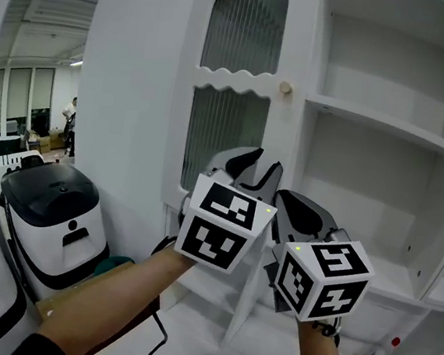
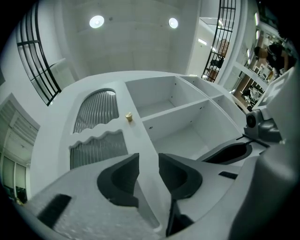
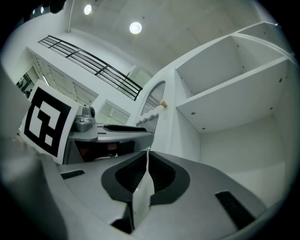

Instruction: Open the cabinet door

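The white cabinet door (image 1: pixel 234 91), with ribbed glass panels and a small round knob (image 1: pixel 285 88), stands swung open beside the bare shelves (image 1: pixel 389 124). My left gripper (image 1: pixel 254 167) is in front of the door's lower panel with its jaws open. In the left gripper view the door's edge (image 2: pixel 140 140) shows through the gap of that gripper (image 2: pixel 148 165), with the knob (image 2: pixel 128 116) further up; the pads press on nothing. My right gripper (image 1: pixel 304 212) is just to the right, in front of the shelves. Its jaws (image 3: pixel 146 157) are shut with nothing between them.
Two white and black appliances (image 1: pixel 53 217) stand on the floor at the left. A small bottle with a red cap (image 1: pixel 378 354) lies low at the right. A black cable (image 1: pixel 153 346) hangs under my left arm. A person (image 1: pixel 68 119) shows far off through the opening at the left.
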`<control>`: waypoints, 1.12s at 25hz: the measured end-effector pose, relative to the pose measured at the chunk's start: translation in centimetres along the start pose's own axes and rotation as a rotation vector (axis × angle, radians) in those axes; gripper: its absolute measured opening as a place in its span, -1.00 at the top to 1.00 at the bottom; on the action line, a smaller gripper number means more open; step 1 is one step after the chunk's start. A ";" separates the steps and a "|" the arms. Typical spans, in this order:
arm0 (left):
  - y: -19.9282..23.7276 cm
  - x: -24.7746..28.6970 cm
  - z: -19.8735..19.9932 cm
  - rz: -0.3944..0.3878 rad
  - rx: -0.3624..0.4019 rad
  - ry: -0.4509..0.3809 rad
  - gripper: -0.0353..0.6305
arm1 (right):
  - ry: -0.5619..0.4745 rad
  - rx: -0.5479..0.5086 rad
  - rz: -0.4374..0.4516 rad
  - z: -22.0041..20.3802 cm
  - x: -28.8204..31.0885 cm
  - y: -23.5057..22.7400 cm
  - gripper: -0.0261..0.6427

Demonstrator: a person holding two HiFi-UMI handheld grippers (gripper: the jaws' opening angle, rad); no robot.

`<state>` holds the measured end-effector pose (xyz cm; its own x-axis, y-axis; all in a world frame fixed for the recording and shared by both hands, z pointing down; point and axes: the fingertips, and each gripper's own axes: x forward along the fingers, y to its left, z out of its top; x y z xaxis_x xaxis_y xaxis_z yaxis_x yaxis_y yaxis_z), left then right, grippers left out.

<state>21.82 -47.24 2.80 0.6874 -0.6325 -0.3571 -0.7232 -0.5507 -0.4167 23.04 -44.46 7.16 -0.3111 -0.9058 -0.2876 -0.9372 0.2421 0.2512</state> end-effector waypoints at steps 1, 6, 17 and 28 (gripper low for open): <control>0.3 0.5 0.5 -0.003 0.013 -0.010 0.54 | -0.002 -0.007 -0.006 0.2 0.2 -0.2 0.86; 2.1 2.3 2.9 0.011 0.067 -0.080 0.51 | -0.001 -0.036 -0.033 0.6 0.9 -0.7 0.86; 4.9 5.7 7.2 0.044 0.146 -0.179 0.50 | 0.019 -0.068 -0.070 0.0 1.8 -1.6 0.86; 5.6 7.0 8.8 0.057 0.166 -0.214 0.51 | 0.024 -0.038 -0.088 -1.2 1.4 -2.8 0.86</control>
<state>23.16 -50.02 -9.38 0.6568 -0.5207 -0.5454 -0.7527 -0.4091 -0.5158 25.40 -46.78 7.21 -0.2234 -0.9311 -0.2882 -0.9539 0.1480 0.2612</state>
